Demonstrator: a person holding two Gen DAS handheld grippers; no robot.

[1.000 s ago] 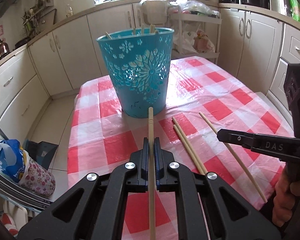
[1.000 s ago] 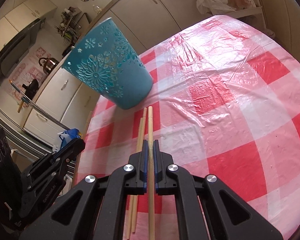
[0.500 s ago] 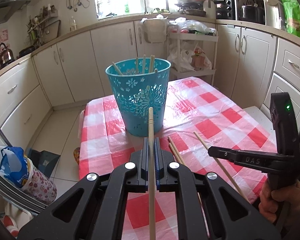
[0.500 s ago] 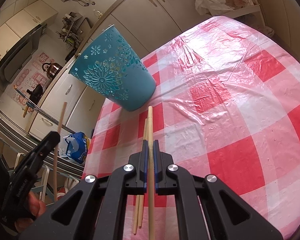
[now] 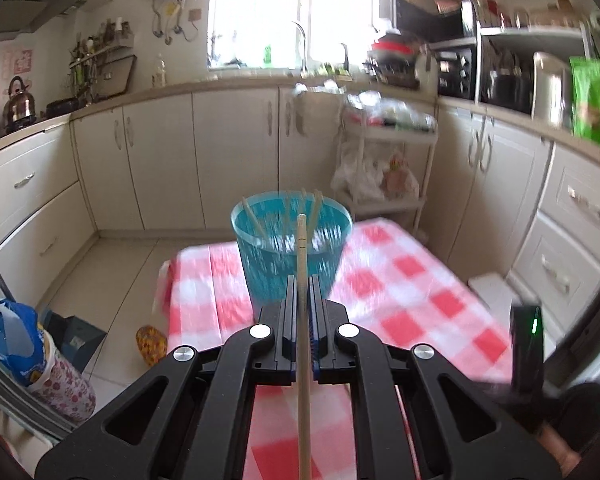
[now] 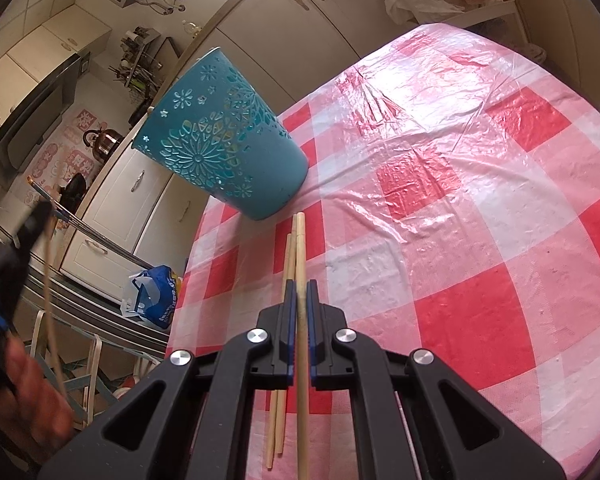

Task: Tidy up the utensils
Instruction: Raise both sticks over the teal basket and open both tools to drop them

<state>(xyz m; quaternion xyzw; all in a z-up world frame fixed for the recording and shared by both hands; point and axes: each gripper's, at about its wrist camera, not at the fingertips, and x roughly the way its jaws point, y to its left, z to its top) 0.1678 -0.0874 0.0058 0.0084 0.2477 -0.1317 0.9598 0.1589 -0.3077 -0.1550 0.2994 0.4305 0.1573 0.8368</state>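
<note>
A teal cut-out bucket stands on the red-and-white checked tablecloth with several wooden chopsticks leaning inside it. My left gripper is shut on a chopstick held high, its tip pointing at the bucket's open rim. My right gripper is shut on another chopstick low over the tablecloth, tip near the bucket base. Two loose chopsticks lie on the cloth just left of it. The left gripper with its chopstick shows blurred at the far left.
White kitchen cabinets and a countertop ring the room. A white shelf trolley with bags stands behind the table. A blue bag sits on the floor to the left. The right-hand device with a green light shows at lower right.
My left gripper has risen with its chopstick, so the bucket now appears lower and its inside shows. The right gripper has kept still over the cloth.
</note>
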